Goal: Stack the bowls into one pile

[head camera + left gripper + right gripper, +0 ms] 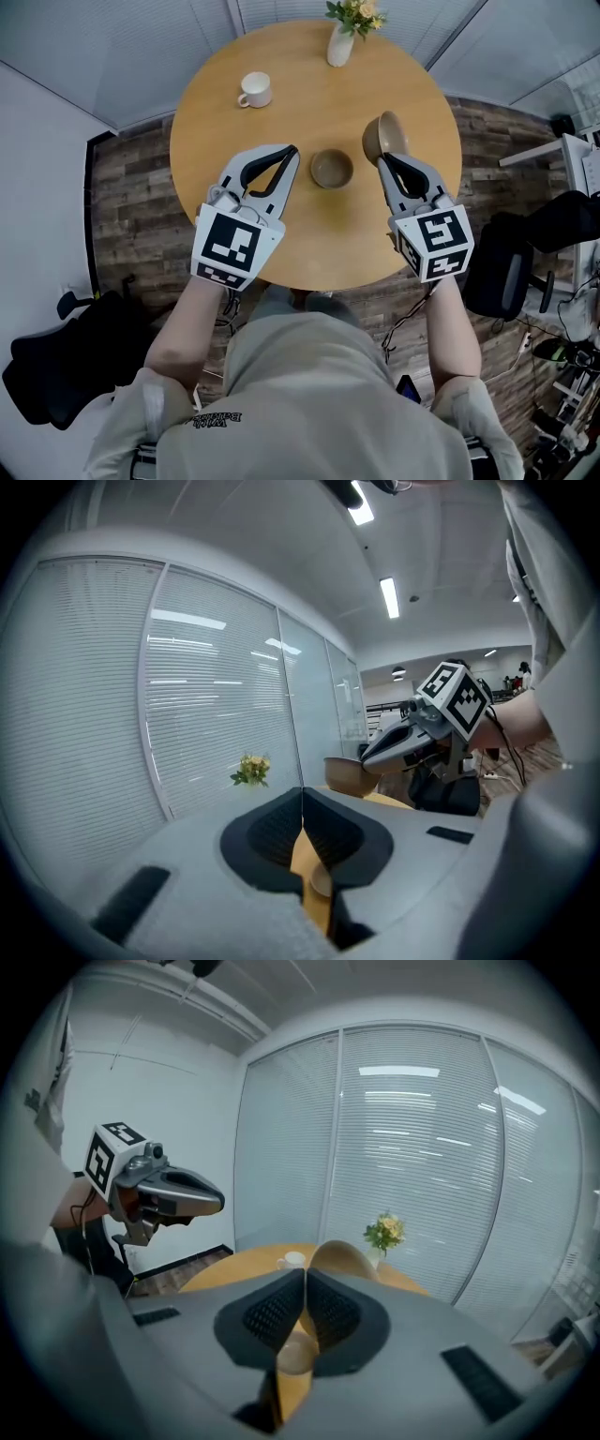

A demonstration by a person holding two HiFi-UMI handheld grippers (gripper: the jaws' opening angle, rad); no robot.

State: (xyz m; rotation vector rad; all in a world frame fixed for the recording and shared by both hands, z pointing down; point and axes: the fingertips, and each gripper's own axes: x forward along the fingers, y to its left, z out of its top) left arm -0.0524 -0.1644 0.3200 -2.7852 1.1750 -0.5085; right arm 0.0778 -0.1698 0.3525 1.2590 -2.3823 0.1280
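On the round light-wood table (pixel 319 234), one small brown ceramic bowl (pixel 332 169) sits upright near the middle. Just to its right the second brown bowl (pixel 384 138) is up off the table, tipped on its side, with the right gripper (pixel 385 159) pinching its rim. The left gripper (pixel 292 150) hovers just beside the sitting bowl, jaws shut on nothing. A white mug (pixel 254 90) and a white flower vase (pixel 340 45) sit at the far side.

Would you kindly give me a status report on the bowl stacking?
Left claw shut, empty. Right claw shut on tilted bowl. Second bowl on table, between claws. Mug, vase well clear.
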